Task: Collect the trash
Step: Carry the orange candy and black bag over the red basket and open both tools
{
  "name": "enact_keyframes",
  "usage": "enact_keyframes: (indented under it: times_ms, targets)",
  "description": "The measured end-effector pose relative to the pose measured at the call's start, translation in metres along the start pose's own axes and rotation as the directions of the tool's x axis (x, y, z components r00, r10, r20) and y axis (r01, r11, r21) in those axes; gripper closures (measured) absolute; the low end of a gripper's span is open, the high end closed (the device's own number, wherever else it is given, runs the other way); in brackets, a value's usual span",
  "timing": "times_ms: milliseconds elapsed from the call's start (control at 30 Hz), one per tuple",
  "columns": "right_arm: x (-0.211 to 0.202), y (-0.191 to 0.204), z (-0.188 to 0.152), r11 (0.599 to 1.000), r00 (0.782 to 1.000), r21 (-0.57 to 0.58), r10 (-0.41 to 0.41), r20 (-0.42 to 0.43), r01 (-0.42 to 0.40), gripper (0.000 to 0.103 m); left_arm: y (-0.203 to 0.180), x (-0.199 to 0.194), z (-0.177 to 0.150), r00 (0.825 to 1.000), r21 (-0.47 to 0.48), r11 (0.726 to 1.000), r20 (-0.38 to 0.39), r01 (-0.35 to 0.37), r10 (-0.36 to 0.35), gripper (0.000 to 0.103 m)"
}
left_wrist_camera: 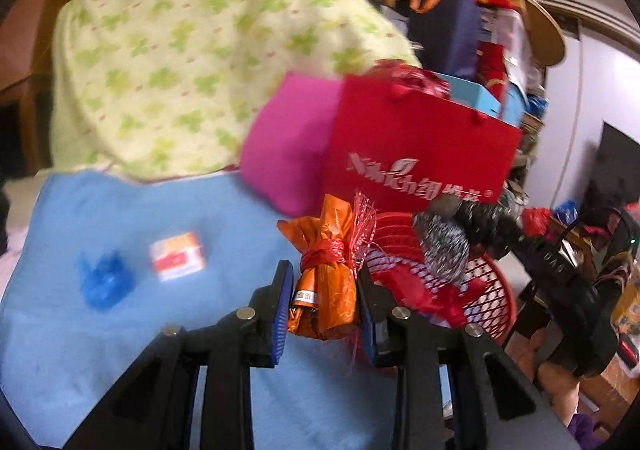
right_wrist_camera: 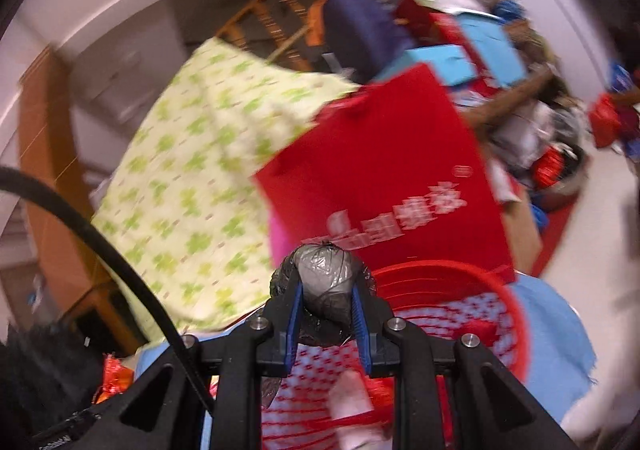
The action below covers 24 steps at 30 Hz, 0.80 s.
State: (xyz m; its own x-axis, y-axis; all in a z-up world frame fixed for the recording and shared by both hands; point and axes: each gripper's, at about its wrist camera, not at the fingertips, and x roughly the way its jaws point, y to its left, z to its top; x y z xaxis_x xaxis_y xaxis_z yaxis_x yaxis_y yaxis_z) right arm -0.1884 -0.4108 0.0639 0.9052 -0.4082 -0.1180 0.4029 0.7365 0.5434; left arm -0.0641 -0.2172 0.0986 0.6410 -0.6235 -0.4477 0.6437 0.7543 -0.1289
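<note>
My left gripper [left_wrist_camera: 324, 290] is shut on an orange foil wrapper [left_wrist_camera: 326, 282] tied with red ribbon, held above the blue cloth [left_wrist_camera: 120, 330] just left of the red mesh basket [left_wrist_camera: 472, 290]. My right gripper [right_wrist_camera: 326, 302] is shut on a grey-black plastic bag ball [right_wrist_camera: 324, 282], held over the red mesh basket [right_wrist_camera: 460, 310]. The ball [left_wrist_camera: 444, 246] and the right gripper's body also show in the left wrist view above the basket. A crumpled blue bag [left_wrist_camera: 102, 282] and a small orange-white packet [left_wrist_camera: 178, 256] lie on the blue cloth.
A red paper gift bag [left_wrist_camera: 420, 157] and a pink bag [left_wrist_camera: 288, 145] stand behind the basket. A green-patterned cloth [left_wrist_camera: 192, 49] drapes at the back. Cluttered shelves [left_wrist_camera: 492, 49] are at the right. White and red scraps [right_wrist_camera: 352, 402] lie inside the basket.
</note>
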Motion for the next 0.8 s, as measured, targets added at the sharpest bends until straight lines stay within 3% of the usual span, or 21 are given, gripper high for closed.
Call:
enact_keyframes:
  times_ms: [300,400,533,733,767,800]
  targets:
    - [0.009,-0.041,0.018,0.991,0.995,0.091,-0.1,-0.015,0.101,0.078,-0.07,0.059,0.013,0.993,0.087,0.992,-0.081,0.089,-0.081,0.068]
    - [0.012,-0.048,0.017,0.988,0.994,0.112,-0.105,-0.038,0.108,0.076,-0.079,0.079,0.009,0.986,0.068,0.992,-0.131,0.109,-0.099,0.057]
    - [0.013,-0.049,0.014,0.984,0.994,0.148,-0.093,-0.065,0.102,0.075,-0.072,0.094,-0.001,0.979,0.017,0.994,-0.175,0.109,-0.104,0.037]
    - [0.014,-0.037,0.01,0.99,0.995,0.122,-0.063,-0.071,0.072,0.075,-0.038,0.082,-0.008,0.983,-0.059,0.996,-0.165,0.07,-0.078,0.032]
    - [0.012,-0.033,0.01,0.992,0.996,0.113,-0.057,-0.063,0.064,0.071,-0.029,0.077,-0.01,0.986,-0.073,0.996,-0.156,0.055,-0.066,0.031]
    - [0.009,-0.026,0.009,0.994,0.998,0.094,-0.044,-0.045,0.048,0.061,-0.021,0.072,-0.012,0.988,-0.081,0.996,-0.149,0.041,-0.052,0.03]
